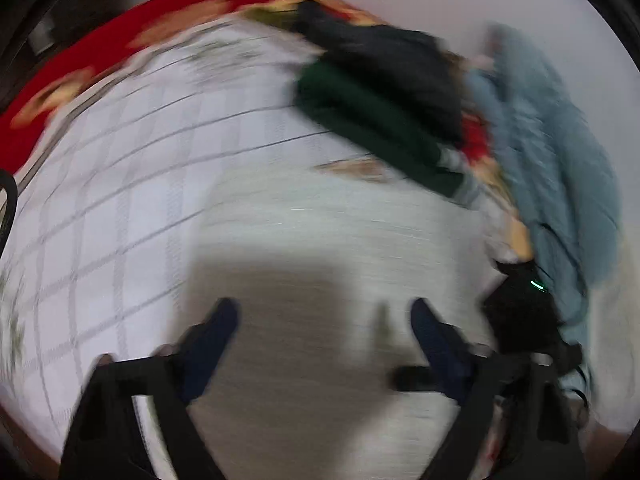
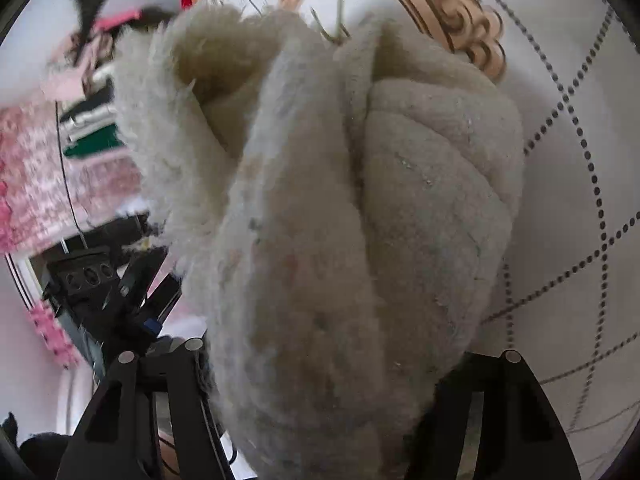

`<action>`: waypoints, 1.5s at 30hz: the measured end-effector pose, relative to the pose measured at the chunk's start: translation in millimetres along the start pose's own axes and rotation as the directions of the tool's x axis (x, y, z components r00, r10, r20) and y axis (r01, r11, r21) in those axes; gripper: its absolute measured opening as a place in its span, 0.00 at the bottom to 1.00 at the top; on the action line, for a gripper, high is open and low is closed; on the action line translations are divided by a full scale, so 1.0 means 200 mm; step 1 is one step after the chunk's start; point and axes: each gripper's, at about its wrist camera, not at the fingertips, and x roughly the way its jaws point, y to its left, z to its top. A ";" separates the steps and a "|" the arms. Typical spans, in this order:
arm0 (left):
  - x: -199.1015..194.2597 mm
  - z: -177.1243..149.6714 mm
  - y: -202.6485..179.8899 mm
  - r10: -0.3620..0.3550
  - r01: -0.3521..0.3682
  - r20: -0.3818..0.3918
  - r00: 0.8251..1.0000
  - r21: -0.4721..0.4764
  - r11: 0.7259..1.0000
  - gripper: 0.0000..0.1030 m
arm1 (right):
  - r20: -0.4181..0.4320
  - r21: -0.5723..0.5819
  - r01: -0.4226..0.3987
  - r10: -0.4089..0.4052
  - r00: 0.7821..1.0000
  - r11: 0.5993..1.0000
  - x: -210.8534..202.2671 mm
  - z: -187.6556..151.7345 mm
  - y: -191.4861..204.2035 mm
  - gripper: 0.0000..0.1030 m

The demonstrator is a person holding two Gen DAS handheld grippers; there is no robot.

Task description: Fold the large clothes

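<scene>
The left wrist view is motion-blurred. My left gripper [image 1: 322, 314] is open and empty, its dark blue fingertips [image 1: 218, 320] spread wide over a flat cream fleece garment [image 1: 320, 240] on the bed. In the right wrist view the same cream fleece garment [image 2: 320, 208] hangs bunched in thick folds and fills the frame. It runs down between my right gripper's jaws [image 2: 320, 380], which are shut on it; the fingertips are hidden under the fleece. The other gripper's black body [image 2: 116, 292] shows at the left of that view.
A white checked bedspread [image 1: 120, 168] with a red border [image 1: 100, 40] covers the bed. A pile of dark green [image 1: 372, 120], black and light blue [image 1: 552, 152] clothes lies at the far right. A pink patterned fabric [image 2: 36, 184] and a gold ornate print [image 2: 452, 12] show in the right view.
</scene>
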 end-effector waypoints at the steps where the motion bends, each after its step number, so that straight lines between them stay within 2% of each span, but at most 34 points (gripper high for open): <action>1: 0.01 0.03 -0.05 0.002 -0.001 -0.012 1.000 0.052 0.999 0.71 | 0.020 0.001 -0.014 0.014 1.000 1.000 0.00 0.00 0.04 0.58; 3: 0.02 0.08 -0.11 0.049 -0.044 -0.028 0.998 0.167 0.985 0.71 | 0.046 -0.017 0.012 -0.011 0.999 1.000 0.01 0.03 0.12 0.57; 4: 0.02 0.10 -0.09 0.050 -0.044 -0.031 0.998 0.173 0.984 0.71 | 0.056 -0.007 0.068 -0.068 0.996 0.998 0.03 0.05 0.13 0.58; 5: 0.01 0.12 -0.05 0.043 -0.036 -0.044 0.998 0.152 0.988 0.71 | 0.063 0.013 0.122 -0.122 0.990 0.992 0.04 0.07 0.12 0.61; 7: -0.01 0.16 0.09 0.020 -0.015 -0.065 0.998 0.067 0.998 0.71 | 0.057 0.091 0.210 -0.216 0.975 0.973 0.05 0.13 0.03 0.79; 9: -0.04 0.18 0.22 0.015 -0.015 -0.068 0.998 0.004 1.000 0.73 | 0.069 0.123 0.190 -0.200 0.977 0.974 0.05 0.13 -0.02 0.80; 10: -0.04 0.18 0.29 0.020 -0.021 -0.078 0.997 -0.017 1.000 0.75 | 0.077 0.110 0.162 -0.171 0.982 0.981 0.05 0.11 -0.03 0.84; 12: 0.00 0.15 0.42 0.023 -0.028 -0.109 0.994 -0.045 0.999 0.96 | 0.083 0.095 0.152 -0.160 0.984 0.984 0.00 0.09 -0.08 0.89; 16: 0.14 0.06 0.60 0.007 -0.024 -0.194 0.981 -0.086 0.996 0.97 | 0.082 0.080 0.109 -0.116 0.990 0.991 -0.05 0.05 -0.23 0.95; 19: 0.22 0.01 0.67 -0.111 0.080 -0.194 0.975 -0.161 0.984 1.00 | 0.074 0.064 0.088 -0.092 0.993 0.994 -0.05 0.07 -0.24 1.00; 21: 0.27 0.01 0.69 -0.211 0.168 -0.179 0.961 -0.228 0.959 1.00 | 0.068 0.049 0.084 -0.087 0.994 0.995 -0.03 0.10 -0.25 1.00; 24: 0.32 0.02 0.67 -0.275 0.227 -0.170 0.946 -0.257 0.939 1.00 | 0.060 0.060 0.071 -0.074 0.995 0.996 -0.01 0.13 -0.26 1.00; 28: 0.30 0.03 0.59 -0.250 0.215 -0.182 0.951 -0.194 0.957 1.00 | 0.072 0.081 0.047 -0.052 0.996 0.996 -0.02 0.13 -0.27 1.00; 35: 0.37 0.07 0.50 -0.186 0.156 -0.167 0.968 -0.178 0.972 1.00 | 0.096 0.064 0.002 -0.008 0.995 0.998 -0.05 0.11 -0.29 1.00; 36: 0.37 0.07 0.48 -0.178 0.149 -0.167 0.970 -0.171 0.974 1.00 | 0.087 0.050 0.021 -0.025 0.996 0.999 -0.05 0.10 -0.27 1.00; 39: 0.39 0.07 0.42 -0.143 0.125 -0.166 0.976 -0.115 0.985 1.00 | 0.040 -0.035 0.165 -0.164 0.986 0.986 0.02 0.10 -0.19 1.00; 41: 0.39 0.07 0.41 -0.124 0.111 -0.156 0.980 -0.091 0.990 1.00 | 0.034 -0.074 0.225 -0.223 0.974 0.971 0.07 0.11 -0.17 1.00; 42: 0.39 0.08 0.41 -0.126 0.114 -0.144 0.981 -0.091 0.989 1.00 | 0.043 -0.063 0.227 -0.225 0.973 0.972 0.07 0.11 -0.17 1.00; 45: 0.37 0.10 0.40 -0.124 0.116 -0.122 0.985 -0.070 0.991 1.00 | 0.068 -0.054 0.184 -0.180 0.981 0.982 0.04 0.08 -0.17 0.80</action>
